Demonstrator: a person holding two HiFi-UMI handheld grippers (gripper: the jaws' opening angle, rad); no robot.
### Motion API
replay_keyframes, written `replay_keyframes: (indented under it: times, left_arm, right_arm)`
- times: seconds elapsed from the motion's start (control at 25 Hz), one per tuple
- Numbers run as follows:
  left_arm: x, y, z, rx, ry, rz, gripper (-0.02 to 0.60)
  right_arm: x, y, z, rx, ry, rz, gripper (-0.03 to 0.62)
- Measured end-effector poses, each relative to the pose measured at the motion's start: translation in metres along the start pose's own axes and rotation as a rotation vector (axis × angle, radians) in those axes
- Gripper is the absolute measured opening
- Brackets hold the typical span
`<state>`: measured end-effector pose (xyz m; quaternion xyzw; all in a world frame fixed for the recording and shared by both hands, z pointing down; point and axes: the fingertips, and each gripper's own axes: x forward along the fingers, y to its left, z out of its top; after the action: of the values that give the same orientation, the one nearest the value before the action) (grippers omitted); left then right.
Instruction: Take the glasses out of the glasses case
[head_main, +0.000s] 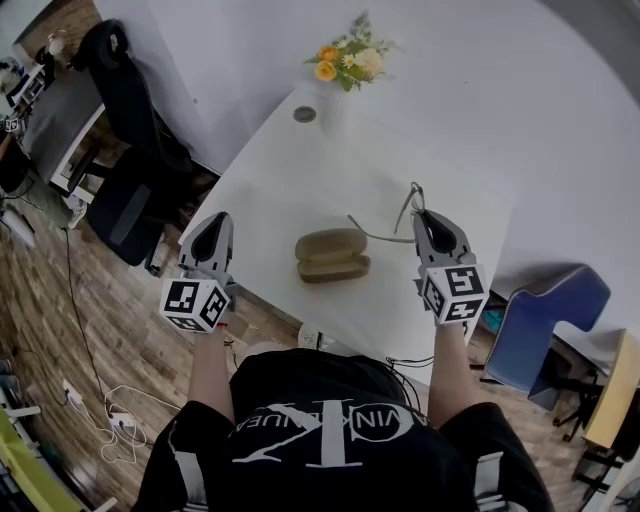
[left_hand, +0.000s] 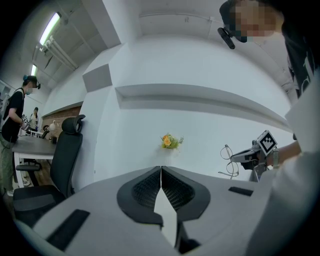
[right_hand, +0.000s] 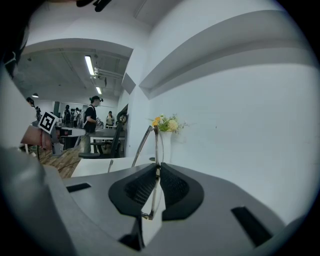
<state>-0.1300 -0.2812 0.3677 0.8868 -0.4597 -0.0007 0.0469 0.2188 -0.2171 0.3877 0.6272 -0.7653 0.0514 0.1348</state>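
Observation:
An olive glasses case (head_main: 332, 255) lies on the white table (head_main: 290, 170) near its front edge, its two halves side by side. My right gripper (head_main: 422, 216) hovers to the right of the case, shut on the thin-framed glasses (head_main: 404, 214), whose temples trail left over the table. In the right gripper view the glasses (right_hand: 156, 144) stand upright between the closed jaws of that gripper (right_hand: 157, 169). My left gripper (head_main: 218, 224) is held off the table's left edge, shut and empty. The left gripper view shows its closed jaws and, at the far right, the glasses (left_hand: 228, 160).
A vase of yellow flowers (head_main: 348, 62) stands at the table's far end beside a round cable hole (head_main: 304, 114). A black office chair (head_main: 130, 110) is at the left, a blue chair (head_main: 548, 318) at the right. Cables (head_main: 110, 425) lie on the wooden floor.

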Motion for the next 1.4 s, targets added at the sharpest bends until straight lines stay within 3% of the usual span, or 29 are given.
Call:
replay_keyframes:
  times: [1.4]
  left_arm:
    - [-0.010,0.013,-0.008,-0.017,0.001,0.037,0.017]
  right_arm:
    - [0.002,-0.003,-0.003,0.047,-0.015,-0.021,0.038]
